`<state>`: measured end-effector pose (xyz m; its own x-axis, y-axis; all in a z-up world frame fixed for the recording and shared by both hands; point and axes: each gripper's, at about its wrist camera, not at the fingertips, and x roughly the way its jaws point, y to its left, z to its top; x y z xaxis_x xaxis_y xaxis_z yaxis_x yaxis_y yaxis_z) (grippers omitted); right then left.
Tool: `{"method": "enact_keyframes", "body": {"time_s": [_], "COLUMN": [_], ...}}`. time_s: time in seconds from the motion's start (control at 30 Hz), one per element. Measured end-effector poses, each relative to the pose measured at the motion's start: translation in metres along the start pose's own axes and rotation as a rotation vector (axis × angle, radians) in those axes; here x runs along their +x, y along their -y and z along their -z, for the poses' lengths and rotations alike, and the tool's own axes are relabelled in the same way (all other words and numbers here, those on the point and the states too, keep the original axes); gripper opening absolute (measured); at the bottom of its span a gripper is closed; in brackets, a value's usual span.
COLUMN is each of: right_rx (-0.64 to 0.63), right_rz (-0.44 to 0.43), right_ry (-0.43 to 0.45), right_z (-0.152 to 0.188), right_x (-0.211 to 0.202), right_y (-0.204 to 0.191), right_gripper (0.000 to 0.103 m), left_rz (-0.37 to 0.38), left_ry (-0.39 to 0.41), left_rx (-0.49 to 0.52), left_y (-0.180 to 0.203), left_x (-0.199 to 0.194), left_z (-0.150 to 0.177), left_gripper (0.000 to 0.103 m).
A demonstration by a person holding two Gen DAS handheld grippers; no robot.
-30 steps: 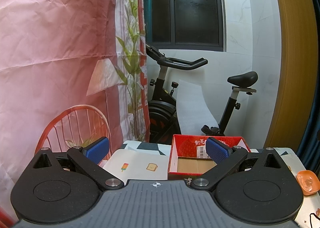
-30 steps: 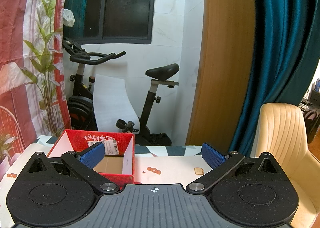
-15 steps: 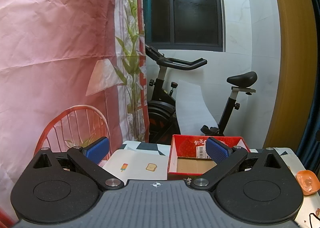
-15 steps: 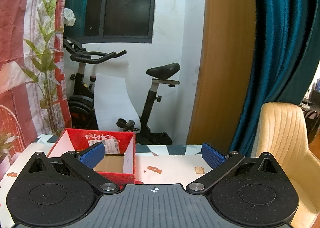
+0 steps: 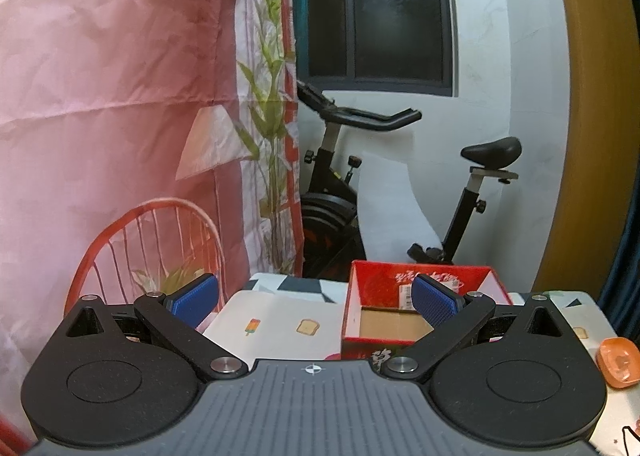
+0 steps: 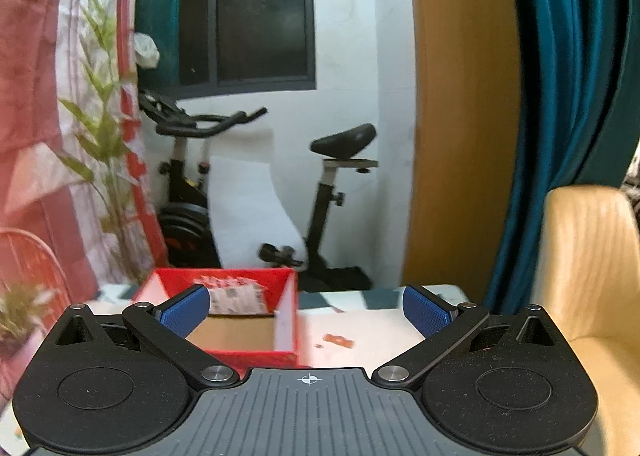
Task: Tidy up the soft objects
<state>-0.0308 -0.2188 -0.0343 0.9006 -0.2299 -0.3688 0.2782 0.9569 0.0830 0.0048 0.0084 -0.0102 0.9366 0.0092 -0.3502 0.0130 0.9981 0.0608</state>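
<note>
A red cardboard box [image 5: 362, 296] with a brown floor stands open on the table; it also shows in the right wrist view [image 6: 286, 314]. My left gripper [image 5: 314, 300] is open and empty, held above the table's near side, its right pad in front of the box. My right gripper [image 6: 306, 310] is open and empty, its left pad in front of the box. An orange soft object [image 5: 618, 362] lies at the right edge of the left wrist view.
The table [image 5: 276, 320] has a white cloth with small food prints. An exercise bike [image 5: 400, 184] stands behind the table by the wall. A red wire chair [image 5: 148, 248] is at the left, a tan chair [image 6: 592, 256] at the right.
The right wrist view has swung to the right and is blurred; the box now sits more toward its middle. The left gripper has barely moved.
</note>
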Motion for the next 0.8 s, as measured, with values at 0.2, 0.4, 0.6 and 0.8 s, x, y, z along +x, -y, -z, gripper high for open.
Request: {"method": "enact_keyframes", "body": {"time_s": [0.2,0.4,0.6,0.8], "right_rx": [0.044,0.015,-0.032,-0.072], "right_rz": [-0.09,-0.078,-0.055,-0.02], "right_ry": [-0.046,-0.107,-0.232,-0.329], "right_z": [0.024,0.063,0.102,0.142], "right_x": [0.032,0.075,0.119,0.142], "right_y": [0.011,0.01,0.004,-0.006], "right_gripper": [0.103,0.103,0.103,0.103], "left_rz": [-0.013,0.023,0.012,0.042], "left_ry": [-0.03,-0.128,-0.252,-0.332], "left_rx": [-0.014,-0.056,-0.027,-0.008], "left_y": [-0.006,-0.017,-0.018,-0.019], "left_x": [0.022,0.069,0.118,0.144], "left_z": [0.021,0.052,0.09,0.125], "left_gripper": [0.103,0.103,0.103,0.1]}}
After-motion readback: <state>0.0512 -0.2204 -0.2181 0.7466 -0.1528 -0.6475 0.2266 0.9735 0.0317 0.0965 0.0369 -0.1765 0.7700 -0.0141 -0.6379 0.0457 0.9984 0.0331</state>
